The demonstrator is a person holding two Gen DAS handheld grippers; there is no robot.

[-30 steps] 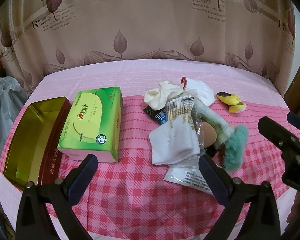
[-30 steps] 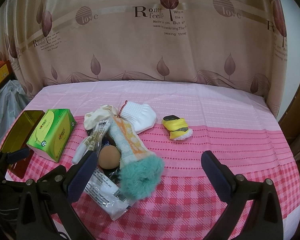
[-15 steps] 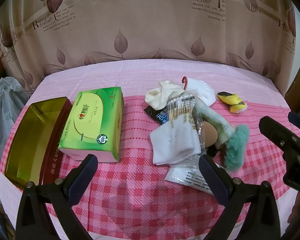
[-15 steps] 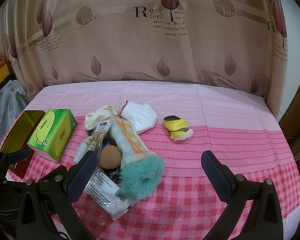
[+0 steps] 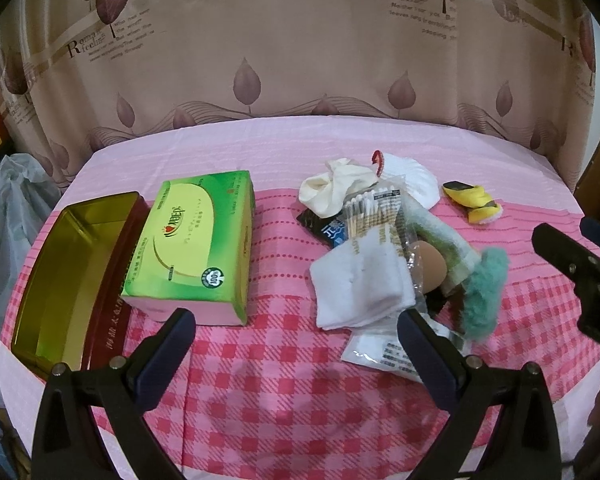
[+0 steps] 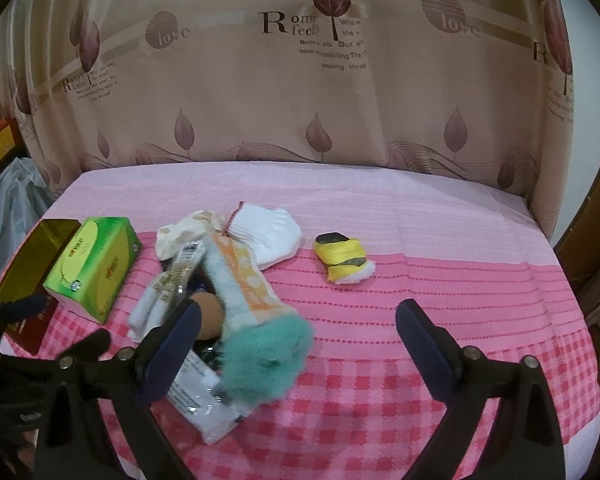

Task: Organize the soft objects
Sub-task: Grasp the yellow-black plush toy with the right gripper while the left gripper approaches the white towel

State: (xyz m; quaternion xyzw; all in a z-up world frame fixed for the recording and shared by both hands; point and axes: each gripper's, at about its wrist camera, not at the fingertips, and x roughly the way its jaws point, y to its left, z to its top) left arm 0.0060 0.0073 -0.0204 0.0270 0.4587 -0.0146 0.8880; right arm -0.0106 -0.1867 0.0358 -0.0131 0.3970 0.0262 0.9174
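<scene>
Overhead, "love" on curtain [image 5: 300, 40]

Soft, even indoor light; faint shadows; strong fisheye bending and dark corners; slight blur throughout

left wrist: low, near edge, faces curtain [image 5: 300, 60] | right wrist: same, further right | shared: pile [image 5: 384, 256], tissue box [image 6: 92, 264]

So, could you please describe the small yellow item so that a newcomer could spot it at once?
Start at the pile of soft things on the pink tablecloth. Just to its right, alone and touching nothing, lies the yellow item: a small bundle with dark patches and a white fluffy edge, the only yellow thing there.
</scene>
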